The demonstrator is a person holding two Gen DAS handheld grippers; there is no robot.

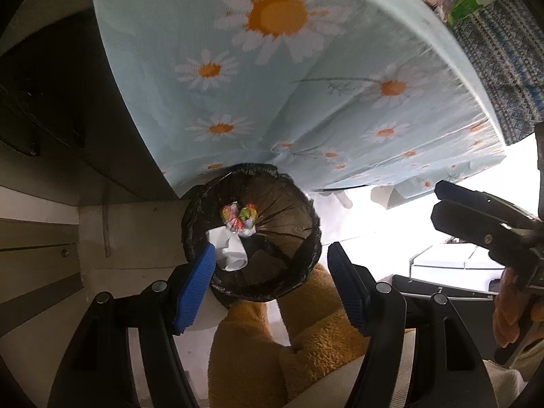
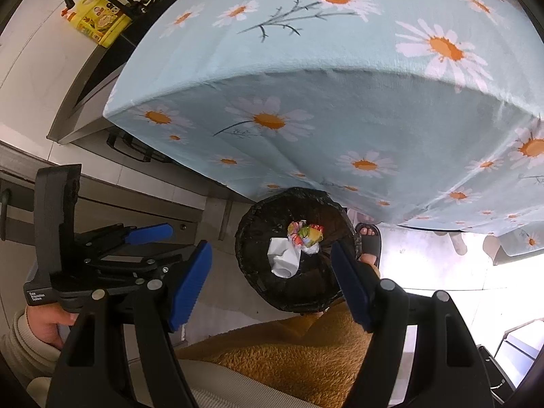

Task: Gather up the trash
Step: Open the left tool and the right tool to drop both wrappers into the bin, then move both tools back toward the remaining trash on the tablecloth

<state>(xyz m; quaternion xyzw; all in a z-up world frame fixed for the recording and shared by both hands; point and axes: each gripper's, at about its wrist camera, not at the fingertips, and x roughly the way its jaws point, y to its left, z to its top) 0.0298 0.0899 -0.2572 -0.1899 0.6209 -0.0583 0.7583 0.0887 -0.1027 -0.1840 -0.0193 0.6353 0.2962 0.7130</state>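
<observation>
A round bin with a black liner (image 1: 299,238) (image 2: 251,261) stands on the floor by the table's edge. Inside lie a crumpled white paper (image 1: 231,251) (image 2: 284,258) and a colourful crumpled wrapper (image 1: 239,217) (image 2: 304,234). My left gripper (image 1: 272,275) hangs above the bin, open and empty. My right gripper (image 2: 272,278) is also above the bin, open and empty. The left gripper also shows at the left of the right wrist view (image 2: 136,248). The right gripper shows at the right edge of the left wrist view (image 1: 482,214).
A table under a light-blue daisy cloth (image 1: 289,78) (image 2: 340,102) overhangs the bin. The person's orange fleece legs (image 1: 306,340) (image 2: 299,350) and a slippered foot (image 2: 369,241) are beside the bin. A yellow bottle (image 2: 98,20) stands on the floor at far left.
</observation>
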